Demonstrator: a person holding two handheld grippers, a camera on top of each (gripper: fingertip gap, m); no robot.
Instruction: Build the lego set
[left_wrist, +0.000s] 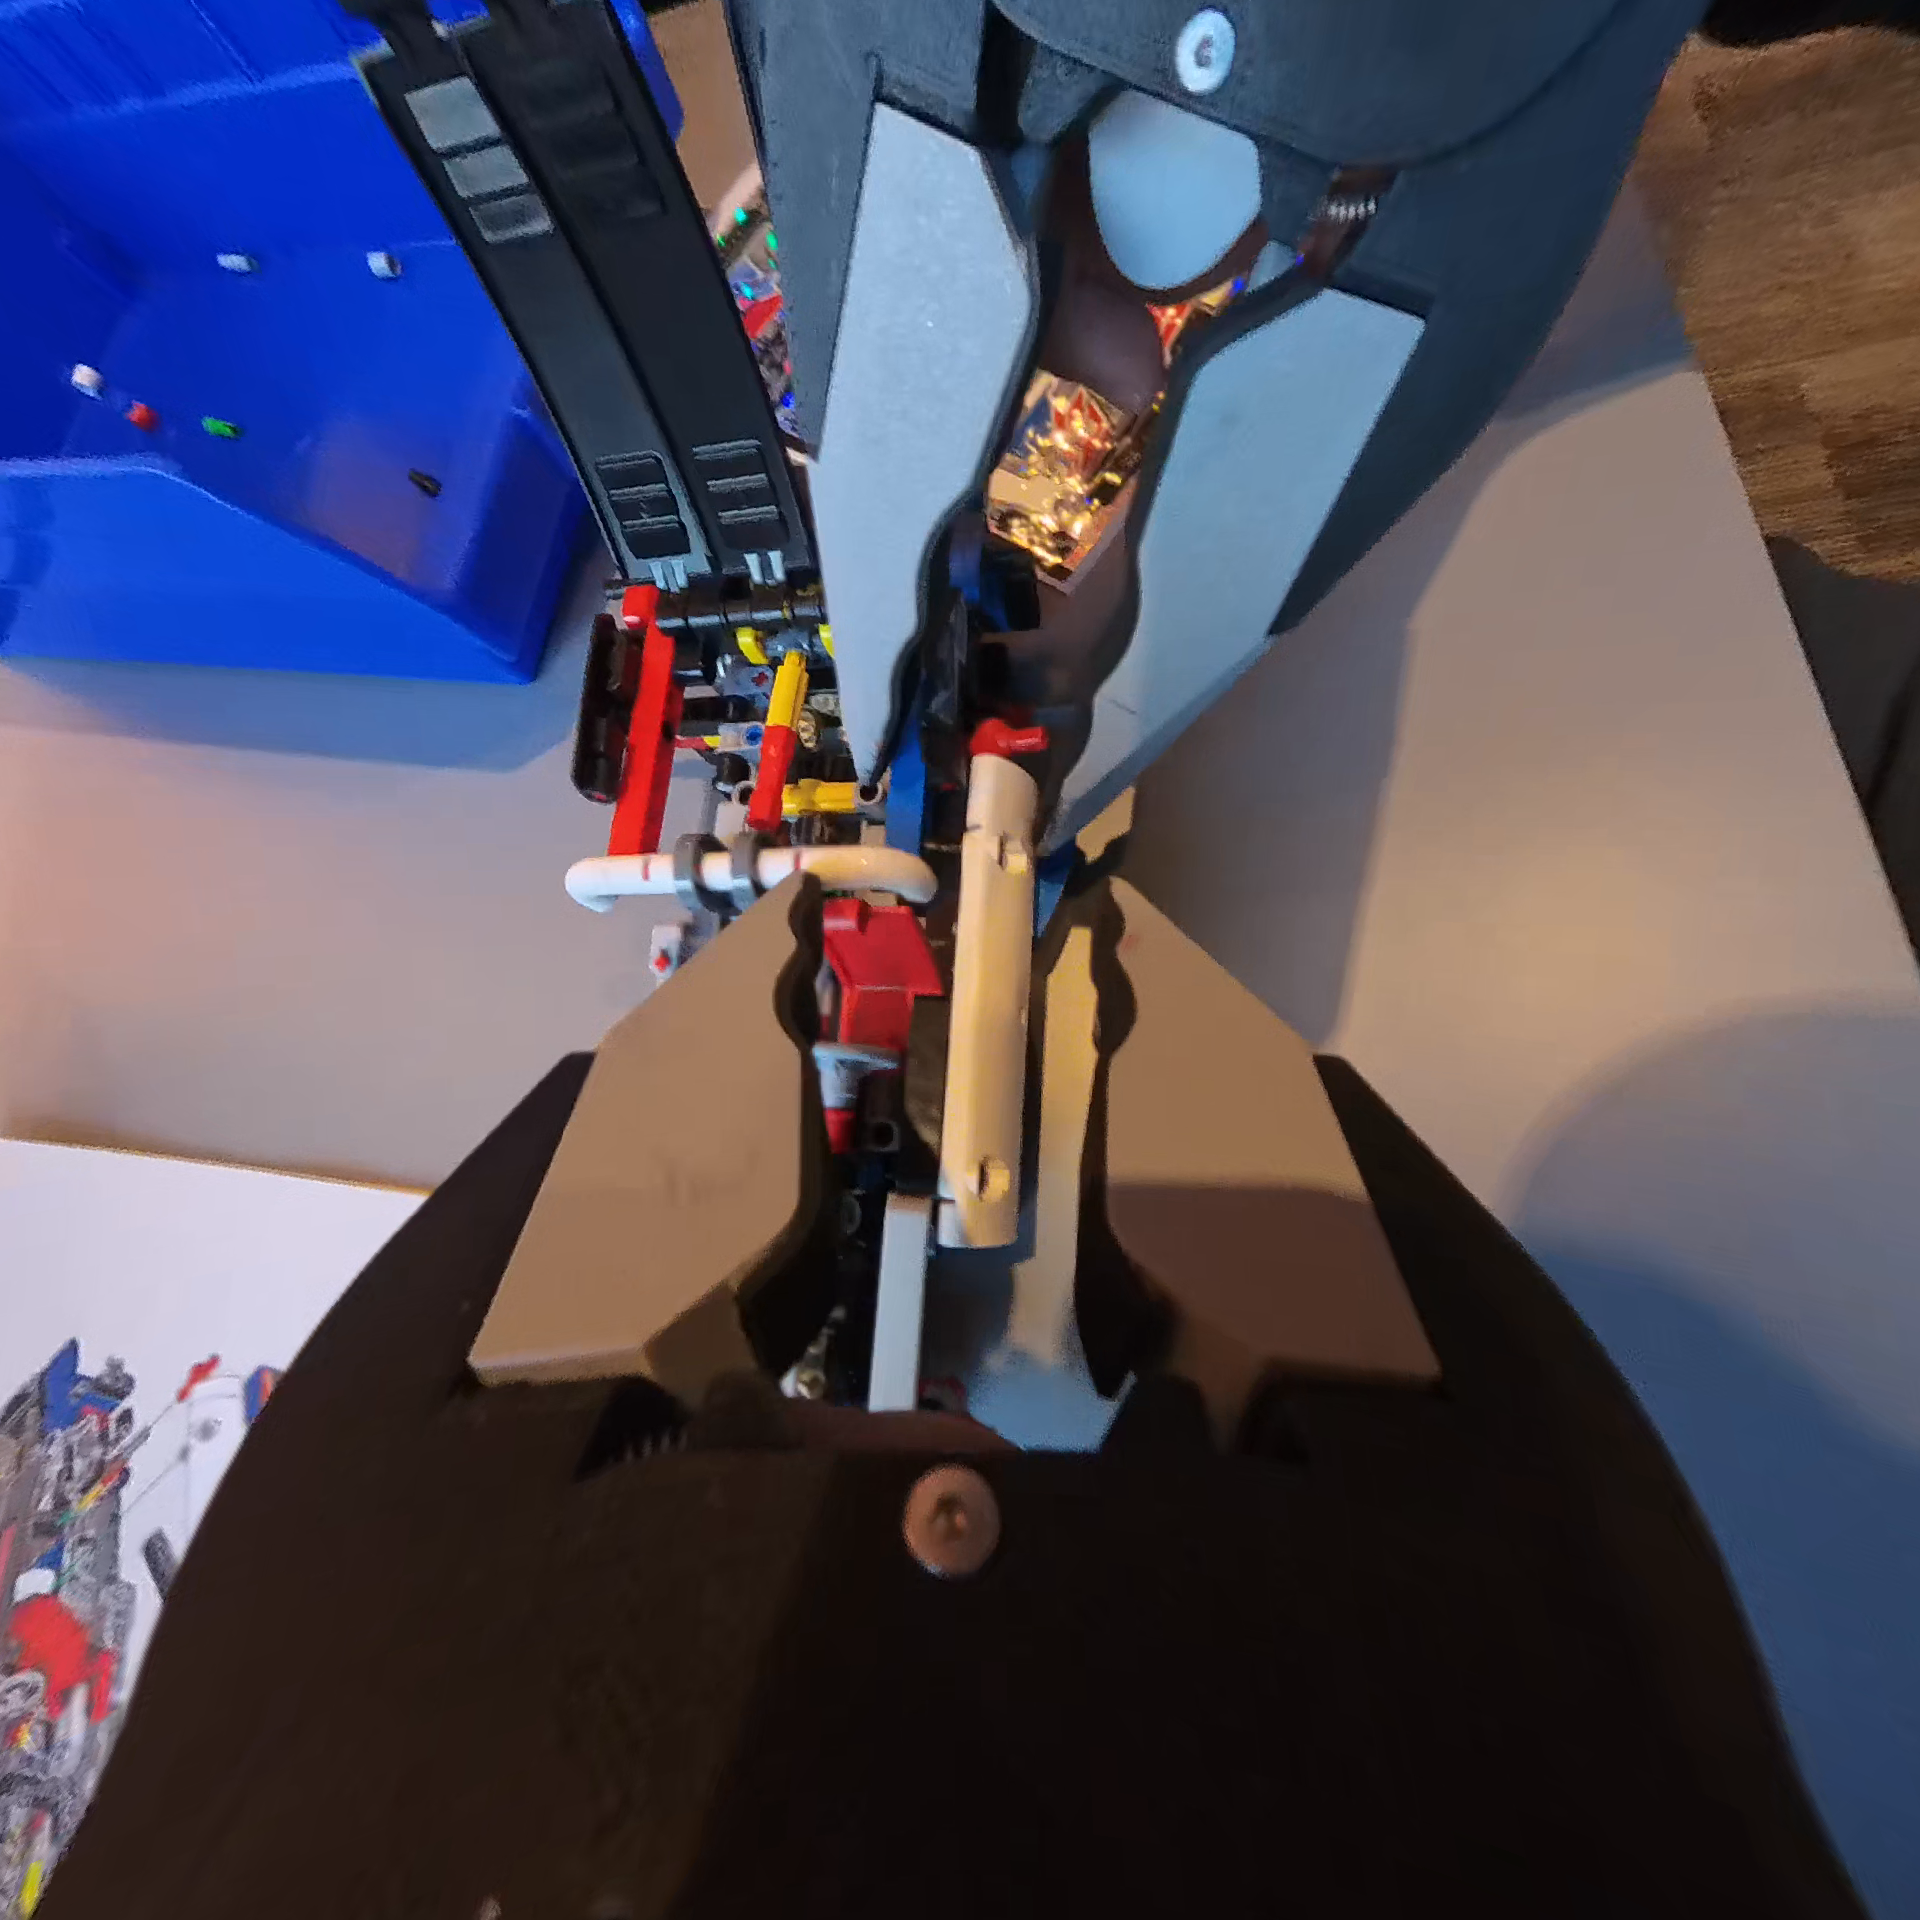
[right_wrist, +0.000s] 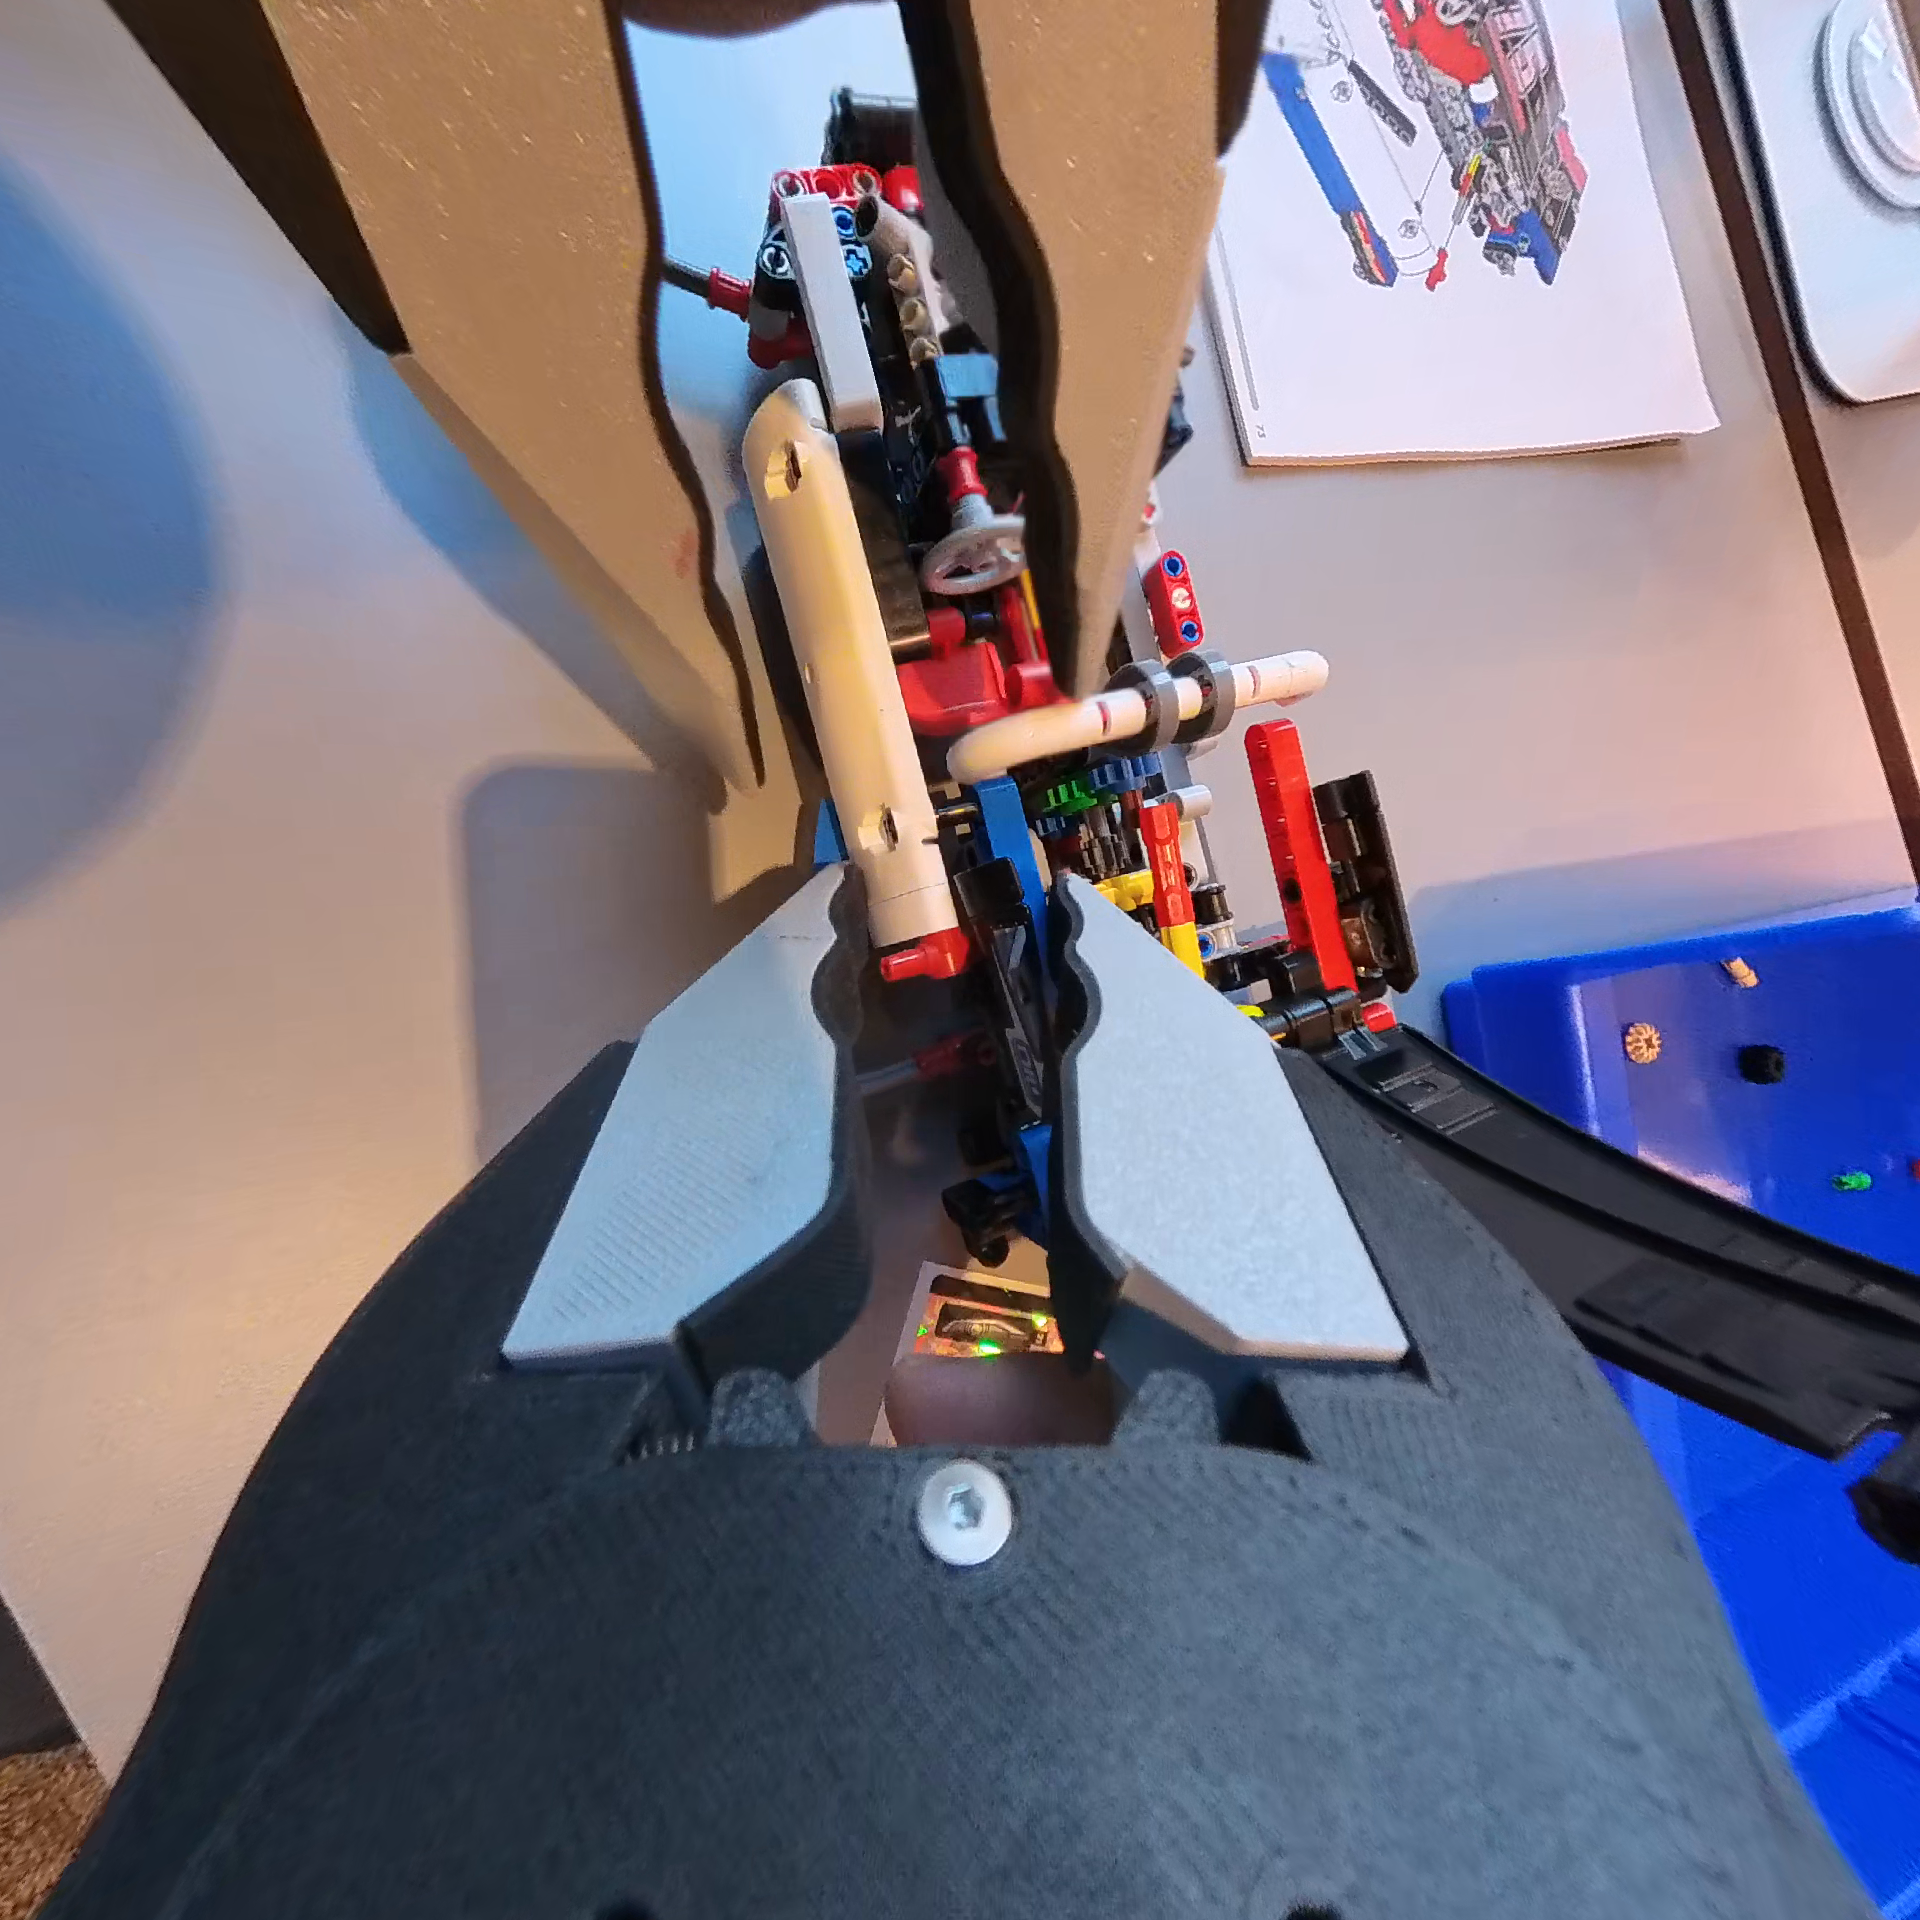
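A half-built lego model (left_wrist: 992, 1039) of red, yellow, blue, black and white technic parts is held between both grippers above the table. My left gripper (left_wrist: 956, 904), with tan fingers, is shut on the end with the red seat and long white panel. My right gripper (right_wrist: 945, 894), with grey fingers, is shut on the opposite blue and black end of the model (right_wrist: 842, 623). Each gripper shows in the other's view, right (left_wrist: 966, 805) and left (right_wrist: 914, 732), tips almost meeting. Two long black curved blades (left_wrist: 623, 312) stick out from the model.
A blue parts bin (left_wrist: 260, 520) holding a few small loose pieces stands beside the model, also in the right wrist view (right_wrist: 1766, 1351). An open instruction booklet (right_wrist: 1455, 343) lies on the light table (right_wrist: 312, 935). A shiny sticker sheet (left_wrist: 1060, 468) lies under the grippers. Brown carpet (left_wrist: 1818, 260) lies beyond the table edge. The grippers are tip to tip, or close to it.
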